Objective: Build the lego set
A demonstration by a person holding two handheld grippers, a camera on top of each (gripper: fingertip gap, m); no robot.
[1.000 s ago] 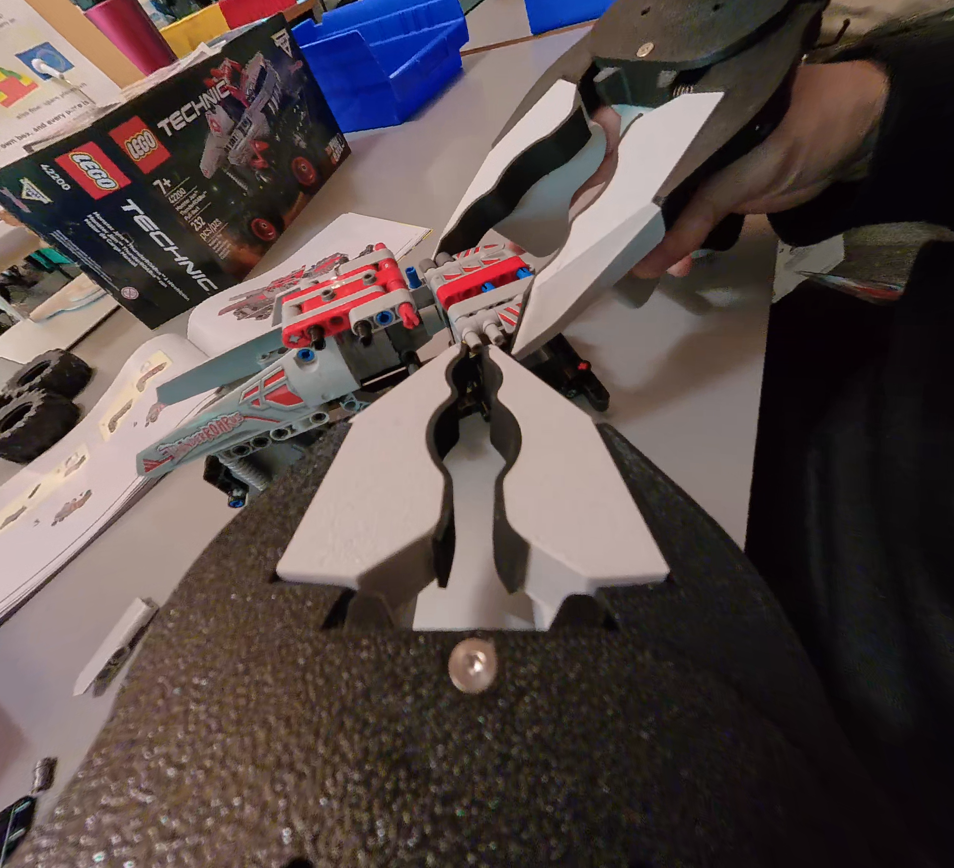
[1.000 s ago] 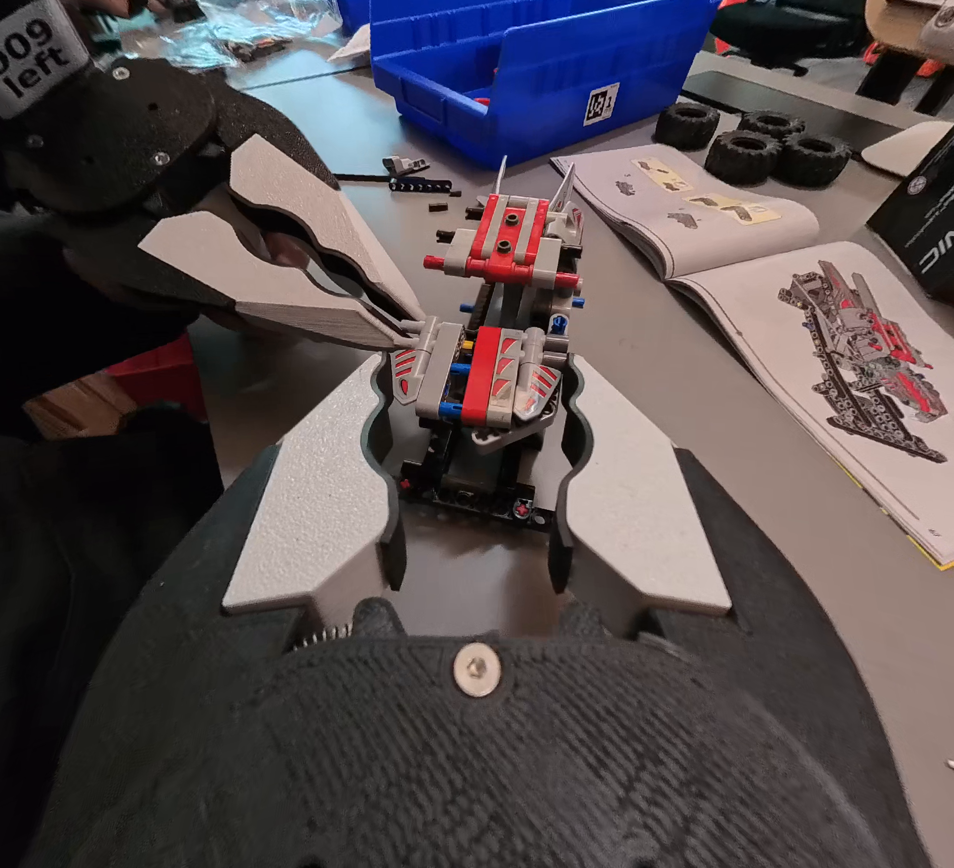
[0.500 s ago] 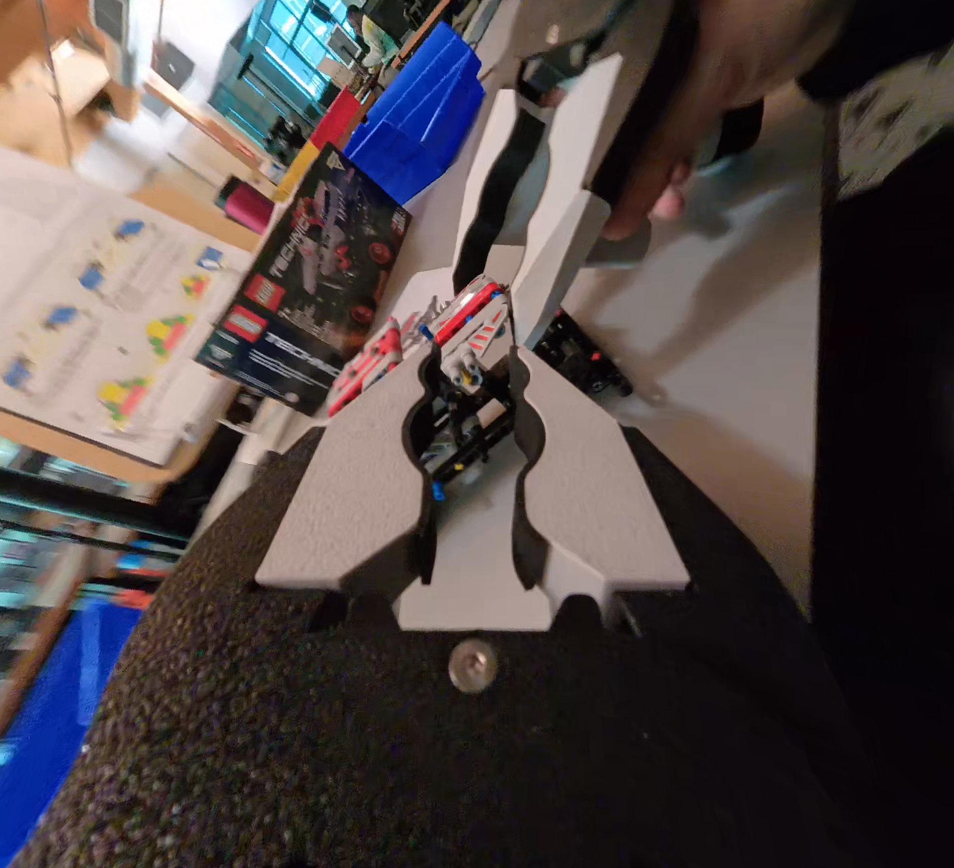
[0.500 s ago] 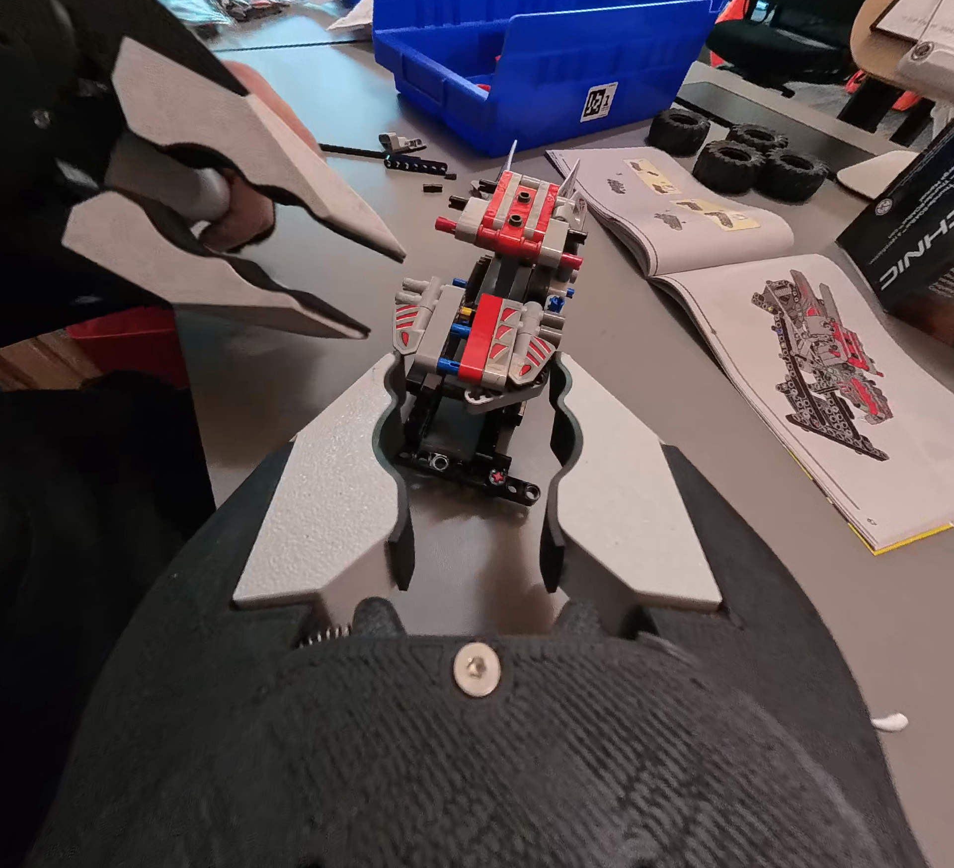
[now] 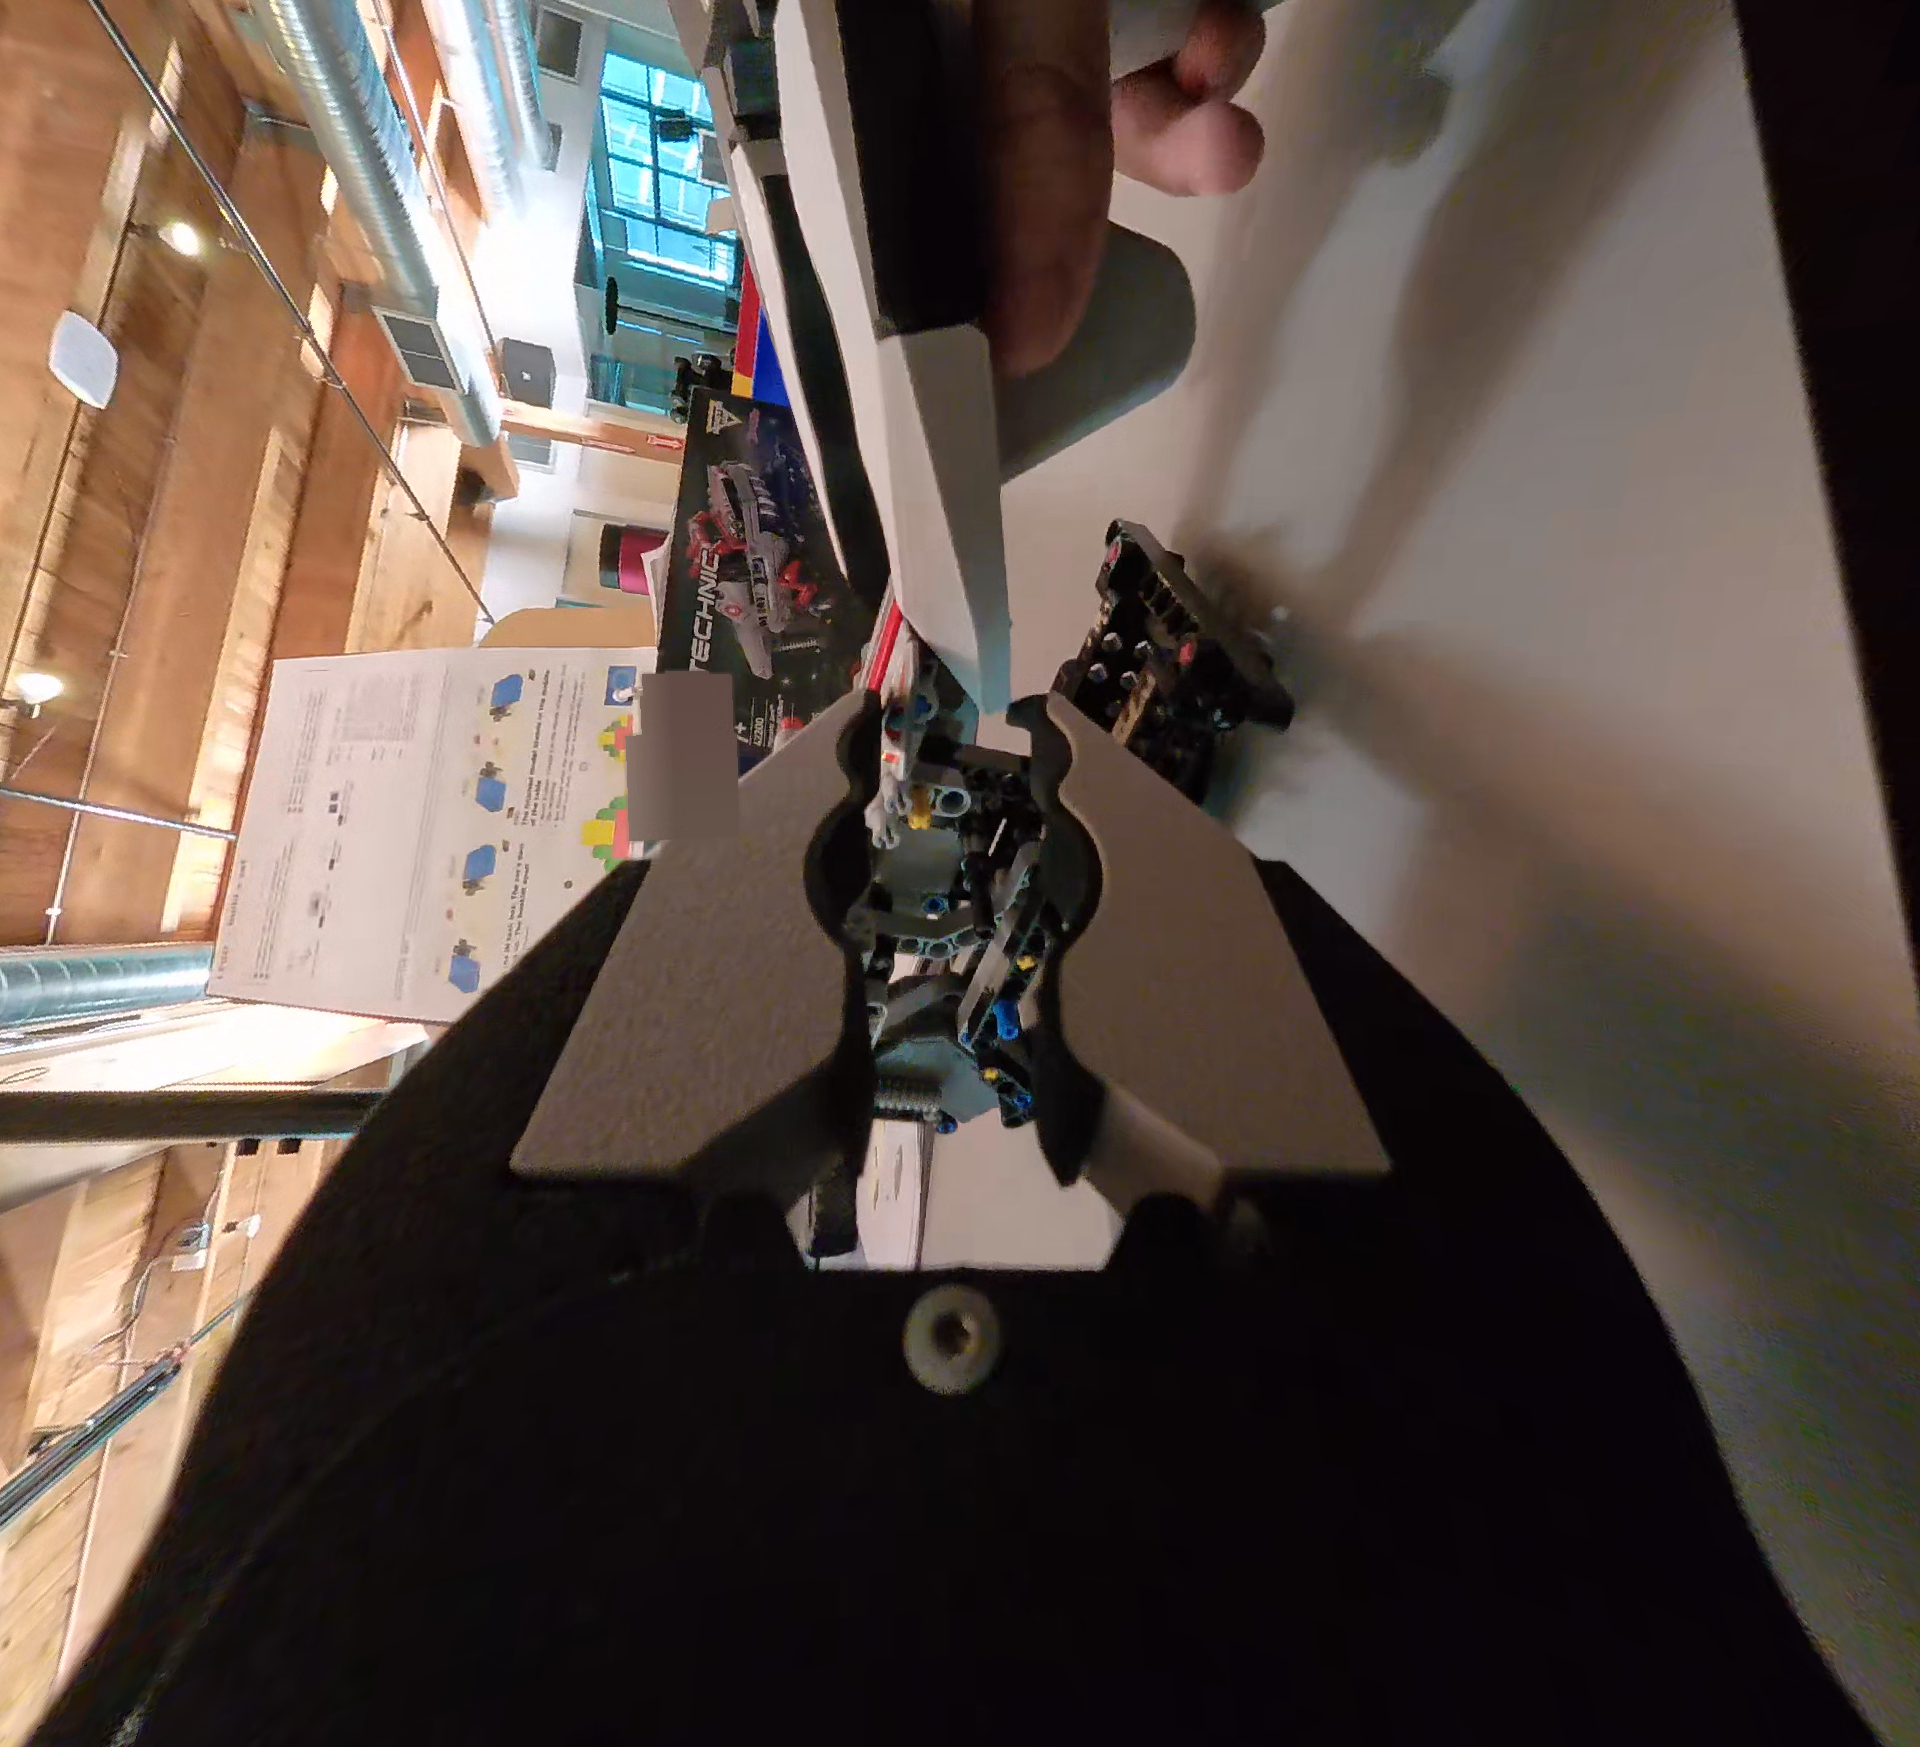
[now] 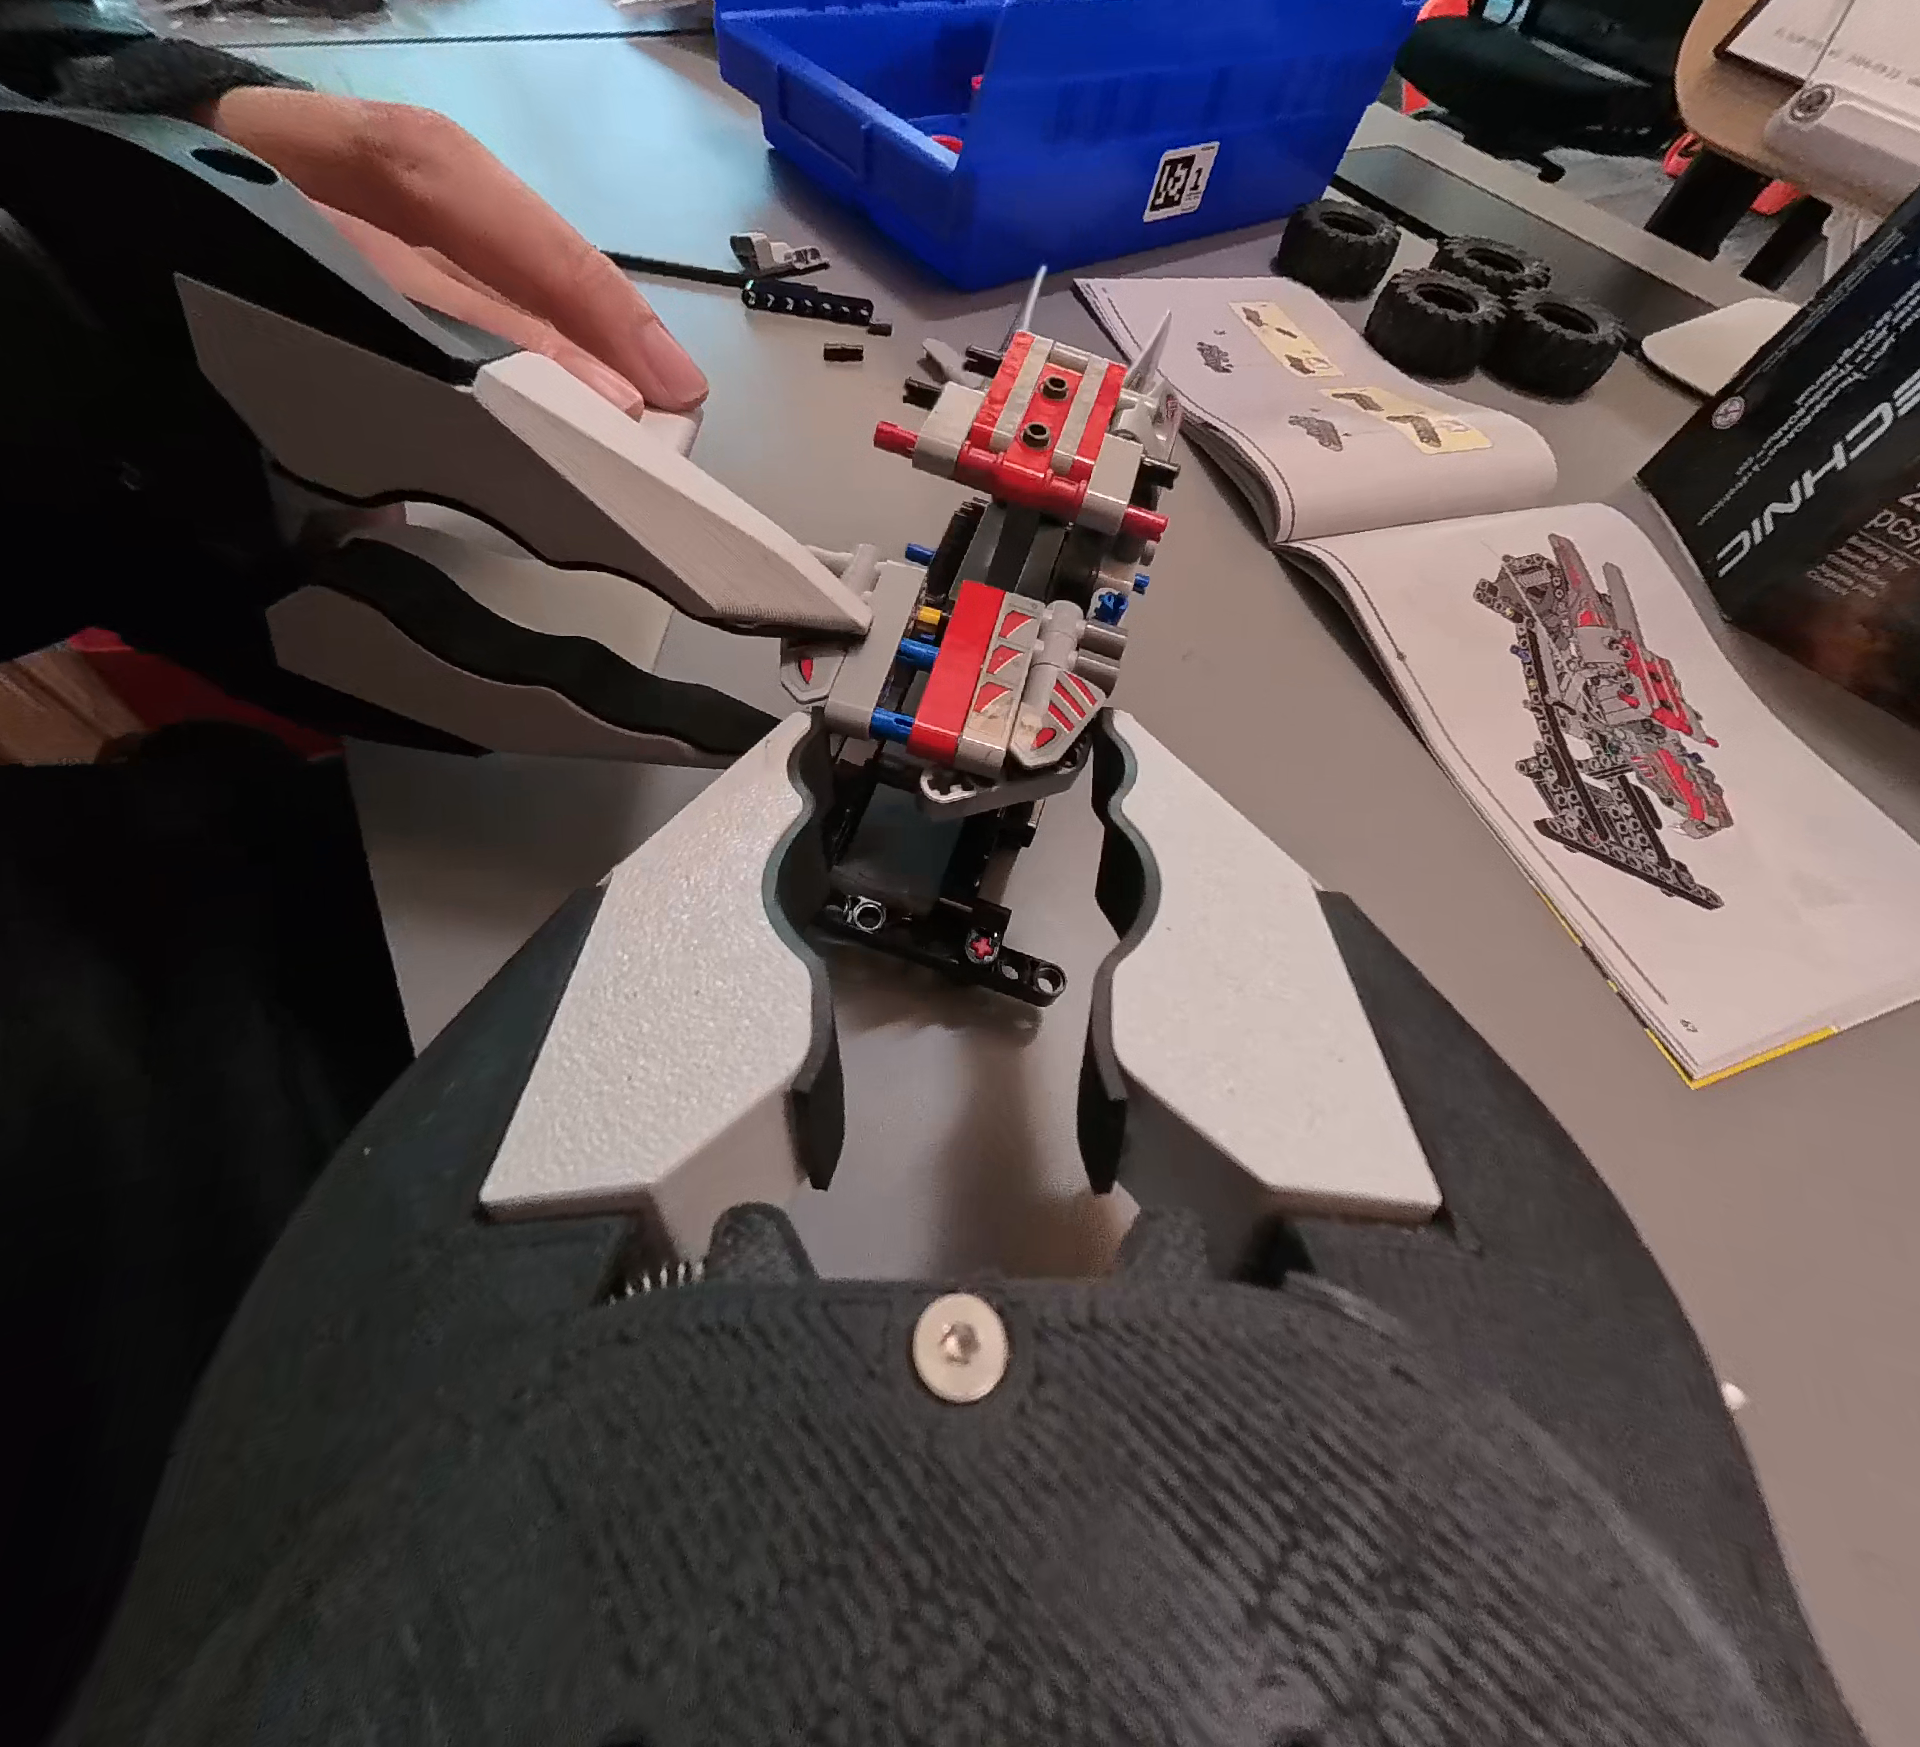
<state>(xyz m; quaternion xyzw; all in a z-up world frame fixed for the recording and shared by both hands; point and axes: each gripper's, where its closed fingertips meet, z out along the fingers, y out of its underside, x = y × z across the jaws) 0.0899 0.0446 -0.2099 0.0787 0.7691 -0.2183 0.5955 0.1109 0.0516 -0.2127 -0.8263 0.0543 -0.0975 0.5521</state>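
the lego model (image 6: 997, 617), a red, grey and black truck body, stands tilted nose-up on the grey table (image 6: 1299, 762), its black chassis end touching the tabletop. the right gripper (image 6: 951, 741) pinches the model's lower front between its grey fingers (image 6: 686, 970), part spread to the model's width. the left gripper (image 6: 821, 658) comes in from the left, rolled on its side, its two fingers set one above the other and clamped on the model's left flank; in the left wrist view the left gripper (image 5: 951, 721) has bricks filling the gap between its fingers. the open instruction booklet (image 6: 1558, 679) lies to the right, four black tyres (image 6: 1455, 315) and a blue bin (image 6: 1039, 66) farther off
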